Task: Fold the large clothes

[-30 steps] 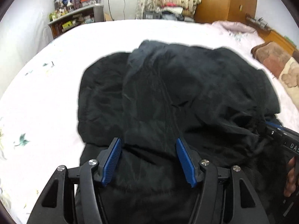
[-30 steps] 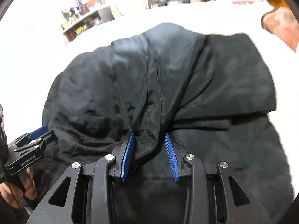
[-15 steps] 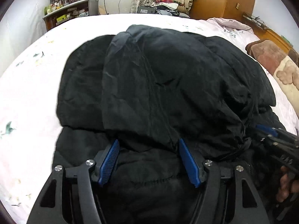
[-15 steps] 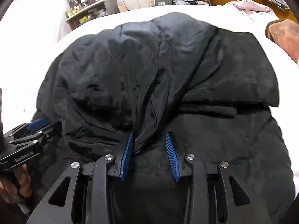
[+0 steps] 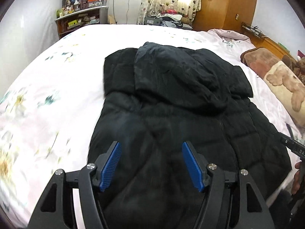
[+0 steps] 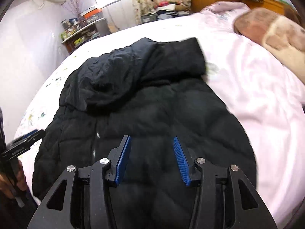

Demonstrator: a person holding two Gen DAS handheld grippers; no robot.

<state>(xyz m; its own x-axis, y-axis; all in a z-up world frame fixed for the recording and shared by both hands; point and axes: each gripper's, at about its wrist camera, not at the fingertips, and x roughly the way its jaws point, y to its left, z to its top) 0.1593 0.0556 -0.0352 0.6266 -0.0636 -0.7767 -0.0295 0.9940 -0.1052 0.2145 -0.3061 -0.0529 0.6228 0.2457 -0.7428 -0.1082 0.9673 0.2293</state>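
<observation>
A large black padded jacket [image 5: 181, 103] lies on the bed with its hood [image 5: 171, 72] folded down over the body. It also shows in the right wrist view [image 6: 152, 105]. My left gripper [image 5: 151, 164] is open and empty, held above the jacket's near left part. My right gripper [image 6: 152, 158] is open and empty above the jacket's near right part. The right gripper's edge shows at the far right of the left wrist view [image 5: 293, 147]; the left gripper shows at the left of the right wrist view [image 6: 21, 145].
The bed has a pale pink floral sheet [image 5: 47, 95]. A brown and cream blanket [image 5: 276, 78] lies at the right. A cluttered shelf [image 5: 80, 19], a white appliance [image 5: 124, 7] and a wooden wardrobe [image 5: 228, 3] stand beyond the bed.
Both grippers have let go of the hood fabric and pulled back and up. The hood now rests folded down on the jacket's body.
</observation>
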